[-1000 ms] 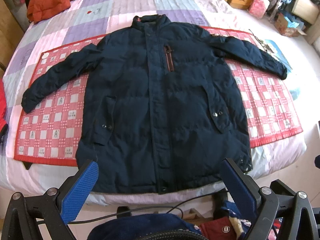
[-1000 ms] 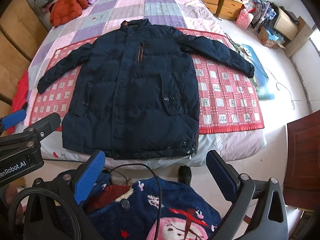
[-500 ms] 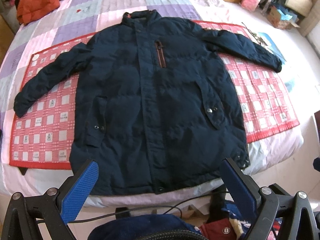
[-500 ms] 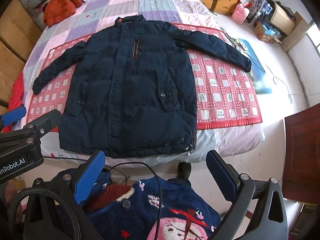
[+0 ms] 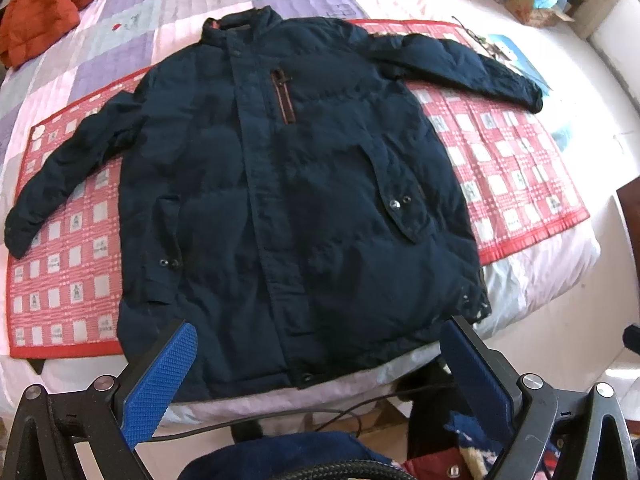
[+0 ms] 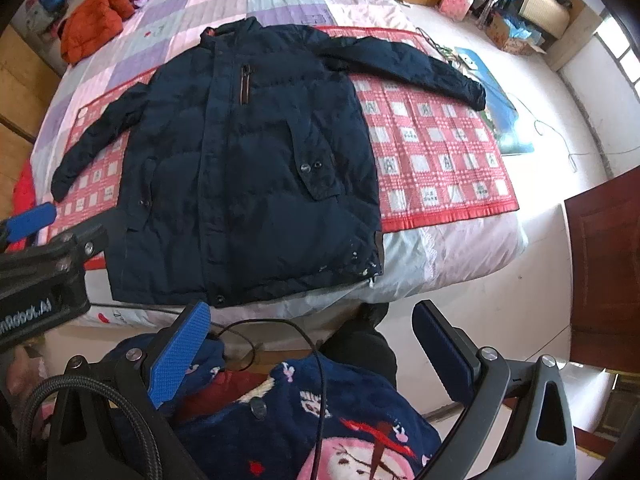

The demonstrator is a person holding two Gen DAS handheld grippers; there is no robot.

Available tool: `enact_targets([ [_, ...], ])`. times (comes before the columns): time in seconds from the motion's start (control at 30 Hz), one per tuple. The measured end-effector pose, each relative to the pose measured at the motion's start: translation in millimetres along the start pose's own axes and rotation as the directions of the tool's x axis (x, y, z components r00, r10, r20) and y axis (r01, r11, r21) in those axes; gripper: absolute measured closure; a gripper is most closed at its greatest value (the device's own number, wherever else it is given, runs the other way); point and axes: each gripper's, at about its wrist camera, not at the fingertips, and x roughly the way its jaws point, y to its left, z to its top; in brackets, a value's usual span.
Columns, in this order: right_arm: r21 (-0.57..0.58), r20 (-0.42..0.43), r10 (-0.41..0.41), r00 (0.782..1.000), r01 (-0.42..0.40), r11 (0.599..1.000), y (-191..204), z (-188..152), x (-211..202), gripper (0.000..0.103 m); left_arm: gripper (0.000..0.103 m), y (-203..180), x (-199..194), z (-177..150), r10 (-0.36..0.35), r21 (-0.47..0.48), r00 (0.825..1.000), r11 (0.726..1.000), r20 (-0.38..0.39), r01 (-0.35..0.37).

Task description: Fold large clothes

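On the far left of the bed (image 5: 72, 60) lies an orange jacket (image 5: 36, 20), bunched up, well away from my work. Nearer to me is a red checked mat (image 5: 520, 168), and on it lies the big dark blue coat (image 5: 304, 208). The coat is flat, front side up, zipped shut. Its left sleeve (image 5: 68, 176) points out to the left, and its right sleeve (image 5: 460, 64) points out to the right. The bottom edge hangs a little past the near edge of the mat.

My left gripper (image 5: 316, 364) hovers over the near edge of the coat. It is wide open and holds nothing. My right gripper (image 6: 312, 340) is wide open too, with nothing in it, above my own clothes.

I think no fold is made yet. The sleeves need to go in, then the body gets folded.
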Motion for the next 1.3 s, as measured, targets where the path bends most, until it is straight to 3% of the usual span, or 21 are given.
enact_targets([
  [0.1, -0.007, 0.039, 0.028, 0.999, -0.028, 1.0, -12.3, 3.5, 4.5, 0.0, 0.003, 0.2, 14.4, 2.7, -0.008, -0.039, 1.0, 0.999, -0.013, 0.007],
  [0.17, -0.014, 0.138, 0.058, 0.989, -0.057, 0.998, -26.6, 10.3, 1.4, 0.0, 0.003, 3.7, 26.2, 4.9, -0.01, -0.083, 1.0, 0.996, -0.023, 0.008],
  [0.3, -0.165, 0.379, 0.097, 0.92, -0.035, 0.986, -45.1, 23.6, 6.3, 0.0, 0.003, 15.3, 54.5, 5.7, 0.039, -0.177, 0.999, 0.983, -0.004, -0.039],
  [0.33, -0.216, 0.378, 0.09, 0.921, -0.007, 0.976, -46.0, 28.9, 19.9, 0.0, 0.003, 18.9, 64.2, 5.6, 0.058, -0.201, 0.998, 0.978, -0.001, -0.057],
  [0.37, -0.262, 0.336, 0.077, 0.939, 0.014, 0.965, -46.5, 37.1, 38.8, 0.0, 0.003, 25.4, 75.2, 5.9, 0.072, -0.232, 0.997, 0.97, 0.003, -0.069],
  [0.4, -0.293, 0.278, 0.085, 0.957, 0.001, 0.956, -48.2, 45.5, 60.3, 0.0, 0.003, 32.3, 86.5, 5.3, 0.081, -0.266, 0.996, 0.961, 0.02, -0.073],
  [0.47, -0.301, 0.217, 0.113, 0.97, -0.044, 0.953, -49.4, 61.8, 101.0, 0.0, 0.003, 44.8, 109.5, 3.6, 0.105, -0.298, 0.992, 0.951, 0.071, -0.079],
  [0.6, -0.284, 0.213, 0.134, 0.968, -0.07, 0.956, -28.0, 91.9, 178.9, 0.0, 0.003, 66.9, 177.3, 5.1, 0.091, -0.299, 0.991, 0.953, 0.098, -0.057],
  [0.73, -0.297, 0.283, 0.126, 0.951, -0.038, 0.954, 20.6, 118.7, 250.0, 0.0, 0.003, 93.5, 257.2, 17.5, 0.111, -0.268, 0.986, 0.961, 0.121, -0.075],
  [0.9, -0.42, 0.278, 0.148, 0.949, -0.018, 0.907, 85.0, 144.4, 338.3, 0.0, 0.0, 137.2, 327.7, 22.8, 0.158, -0.258, 0.98, 0.958, 0.122, -0.122],
  [1.0, -0.478, 0.285, 0.19, 0.939, -0.032, 0.878, 87.0, 159.7, 358.7, 0.0, 0.0, 167.3, 338.3, 12.8, 0.146, -0.25, 0.97, 0.964, 0.193, -0.095],
  [1.1, -0.496, 0.302, 0.213, 0.929, -0.038, 0.868, 57.8, 172.7, 359.1, 0.0, 0.0, 181.7, 332.3, 6.0, 0.188, -0.21, 0.957, 0.968, 0.223, -0.141],
  [1.2, -0.483, 0.305, 0.184, 0.934, -0.014, 0.876, 18.5, 180.0, 358.0, 0.0, 0.0, 200.9, 326.5, -0.5, 0.201, -0.204, 0.955, 0.966, 0.217, -0.157],
  [1.3, -0.501, 0.279, 0.165, 0.946, -0.004, 0.866, 10.7, 190.5, 351.5, 0.001, 0.002, 213.3, 314.9, 6.1, 0.204, -0.246, 0.961, 0.957, 0.186, -0.155],
])
